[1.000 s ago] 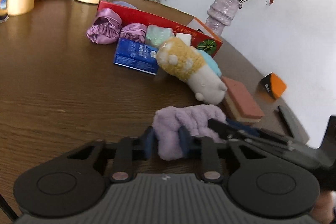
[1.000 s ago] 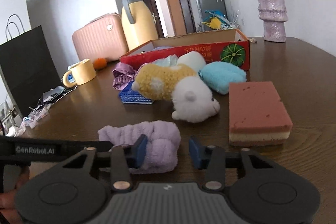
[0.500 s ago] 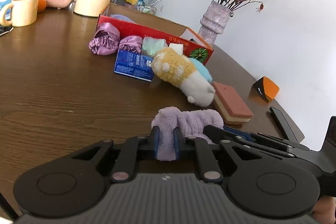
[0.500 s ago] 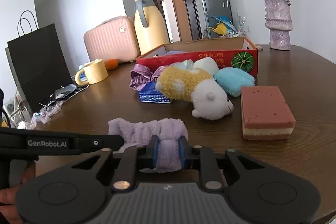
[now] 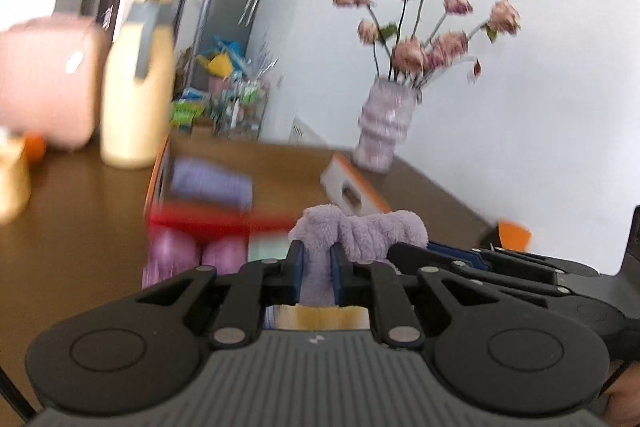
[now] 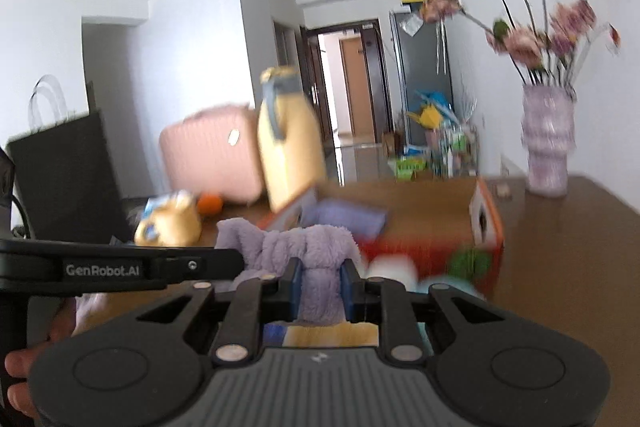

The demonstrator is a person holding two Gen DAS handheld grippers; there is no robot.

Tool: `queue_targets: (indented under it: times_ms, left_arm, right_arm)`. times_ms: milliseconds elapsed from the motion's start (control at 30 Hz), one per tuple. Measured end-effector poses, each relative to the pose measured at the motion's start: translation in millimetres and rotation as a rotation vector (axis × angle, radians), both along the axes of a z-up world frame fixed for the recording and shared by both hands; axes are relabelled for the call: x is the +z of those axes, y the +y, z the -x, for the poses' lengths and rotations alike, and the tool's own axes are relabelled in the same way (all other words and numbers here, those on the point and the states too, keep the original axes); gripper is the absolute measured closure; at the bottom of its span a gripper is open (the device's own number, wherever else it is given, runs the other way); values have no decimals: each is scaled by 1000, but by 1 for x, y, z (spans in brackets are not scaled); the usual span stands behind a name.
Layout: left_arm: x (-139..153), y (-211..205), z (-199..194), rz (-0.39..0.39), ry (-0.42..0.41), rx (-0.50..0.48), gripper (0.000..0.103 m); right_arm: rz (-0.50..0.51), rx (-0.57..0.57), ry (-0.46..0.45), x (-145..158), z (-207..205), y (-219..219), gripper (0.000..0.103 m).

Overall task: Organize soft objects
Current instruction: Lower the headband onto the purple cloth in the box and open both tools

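Note:
A fluffy lilac headband [image 5: 360, 231] hangs lifted off the table, held by both grippers. My left gripper [image 5: 316, 273] is shut on its left end. My right gripper [image 6: 322, 285] is shut on its other end, where the headband [image 6: 288, 247] bunches above the fingers. A red open cardboard box [image 5: 224, 217] lies just beyond, with a lilac cloth [image 5: 210, 183] inside; the box [image 6: 424, 247] also shows in the right wrist view. Purple satin scrunchies [image 5: 172, 255] lie in front of the box. The plush toy and the sponge are mostly hidden below the grippers.
A cream thermos jug [image 5: 136, 99], a pink case [image 5: 48, 83] and a yellow mug [image 6: 168, 223] stand at the back left. A vase of dried roses [image 5: 384, 131] stands at the back right. A black paper bag [image 6: 60, 163] stands far left. An orange block [image 5: 514, 233] lies right.
Both grippers closed on the lilac headband, then lifted it off the table and moved forward toward the red box. The views are blurred by motion.

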State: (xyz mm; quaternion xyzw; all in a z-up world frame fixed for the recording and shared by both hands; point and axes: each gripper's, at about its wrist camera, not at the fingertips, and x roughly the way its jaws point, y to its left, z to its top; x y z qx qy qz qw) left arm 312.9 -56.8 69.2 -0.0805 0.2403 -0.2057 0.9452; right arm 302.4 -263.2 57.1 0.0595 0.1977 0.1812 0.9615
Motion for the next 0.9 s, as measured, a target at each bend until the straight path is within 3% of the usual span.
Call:
queue_targets:
  times_ms: [67, 200, 333, 467, 533, 633, 700, 767, 833, 900]
  left_arm:
    - [20, -5, -44, -25, -28, -7, 89]
    - [30, -10, -136, -78, 25, 11, 89]
    - [2, -10, -207, -221, 107, 63, 89]
    - [-41, -4, -255, -338, 232, 110, 85]
    - [-53, -1, -263, -370, 236, 140, 81]
    - [-58, 3, -257, -369, 171, 154, 78]
    - [-57, 9, -257, -344, 175, 157, 66]
    - [-53, 13, -256, -333, 182, 165, 62]
    - [-42, 22, -245, -322, 160, 176, 59]
    - [-25, 27, -231, -329, 127, 189, 48]
  right_arm:
    - [-30, 4, 34, 17, -50, -6, 83]
    - [-58, 11, 133, 24, -146, -4, 83]
    - [-43, 42, 286, -8, -231, 21, 83]
    - [-12, 44, 432, -54, -283, 52, 81]
    - [-2, 34, 480, -72, -294, 63, 79]
    - [14, 24, 487, -81, -298, 71, 77]
    - [19, 10, 478, -80, -294, 69, 67]
    - [20, 2, 456, -72, -291, 66, 58]
    - [31, -4, 419, -55, -280, 58, 58]
    - [56, -16, 364, -33, -264, 45, 57]
